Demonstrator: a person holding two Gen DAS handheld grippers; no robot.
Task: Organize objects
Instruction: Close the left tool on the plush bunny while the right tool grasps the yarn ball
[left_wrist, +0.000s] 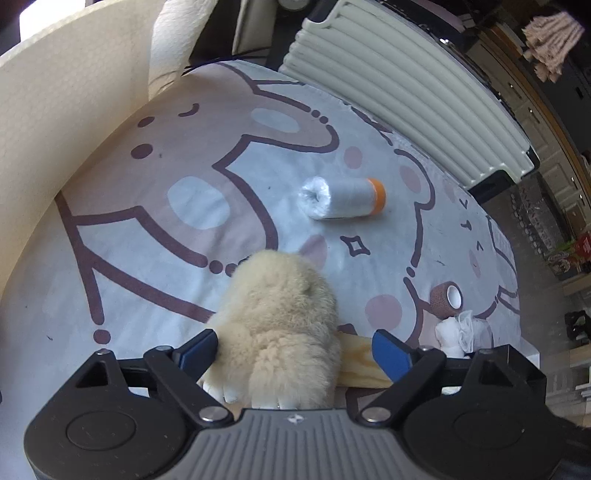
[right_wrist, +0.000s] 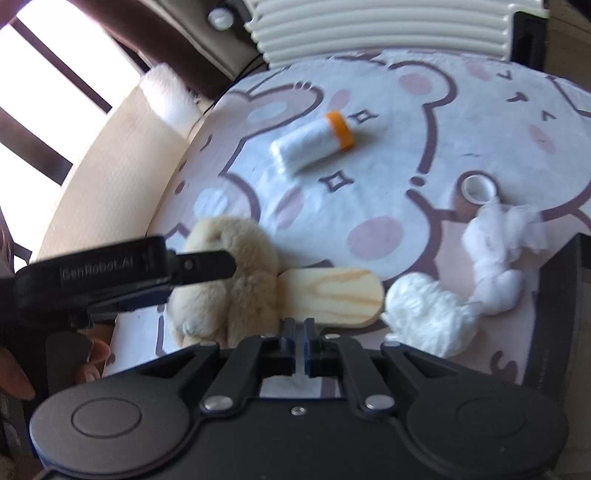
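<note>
A: Lying on the bear-print cloth covering the table (left_wrist: 155, 206), the fluffy beige plush toy (left_wrist: 280, 325) runs lengthwise straight away from the left wrist camera, its white-tipped paws nearest the lens and its rounded far end toward the white roll with the orange end cap (left_wrist: 341, 199).

B: And the left gripper (left_wrist: 295, 349)?

A: Its jaws stand wide apart, one blue pad on each side of the plush. The left pad sits against the fur; the right pad is clear of it, over the flat pale wooden paddle (left_wrist: 364, 363) that pokes out from beside the toy.

B: Which way does that roll lie?

A: On its side, long axis roughly left to right in the left view, orange cap to the right. It is well apart from the plush.

B: What does the right wrist view add?

A: The whole paddle (right_wrist: 332, 295), long axis running sideways, its left end touching the plush (right_wrist: 225, 280), plus a fluffy white ball of yarn (right_wrist: 432, 317) just beside its rounded right end. It also shows the left gripper (right_wrist: 207, 273) from the side, reaching in level from the left, with fingers of the hand holding it low at the edge. That view is somewhat blurred.

B: The right gripper (right_wrist: 300, 326)?

A: Jaws nearly together with only a thin slit between them, holding nothing, poised near the paddle's near edge.
</note>
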